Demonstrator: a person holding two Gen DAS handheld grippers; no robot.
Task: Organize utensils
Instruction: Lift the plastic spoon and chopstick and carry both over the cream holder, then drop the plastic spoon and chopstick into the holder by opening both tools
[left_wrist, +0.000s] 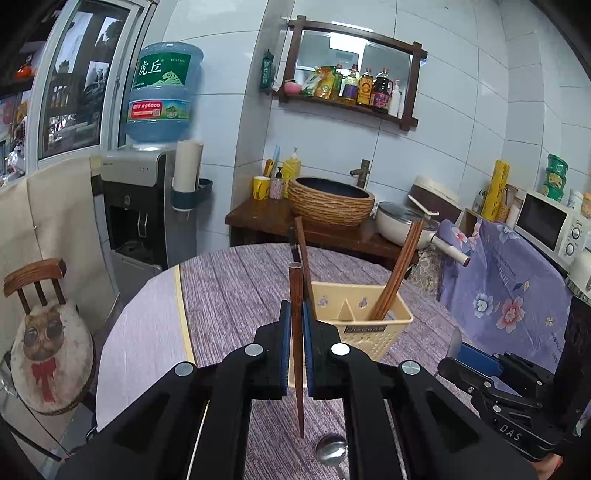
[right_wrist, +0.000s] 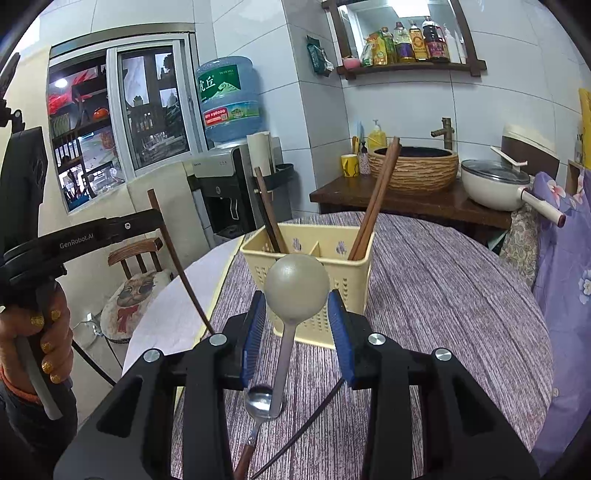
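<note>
My left gripper is shut on a brown wooden chopstick that stands upright between the blue pads, above the table. Beyond it stands a cream plastic utensil basket with chopsticks leaning in its right compartment. In the right wrist view my right gripper is shut on the round bowl of a grey metal spoon, its handle hanging down. The basket is just past it, with chopsticks on the right and others on the left. The left gripper shows at left with its chopstick.
A wooden-handled spoon and a dark chopstick lie on the purple tablecloth under my right gripper. A chair with a cat cushion stands left of the table. Behind are a basin counter, a pot and a water dispenser.
</note>
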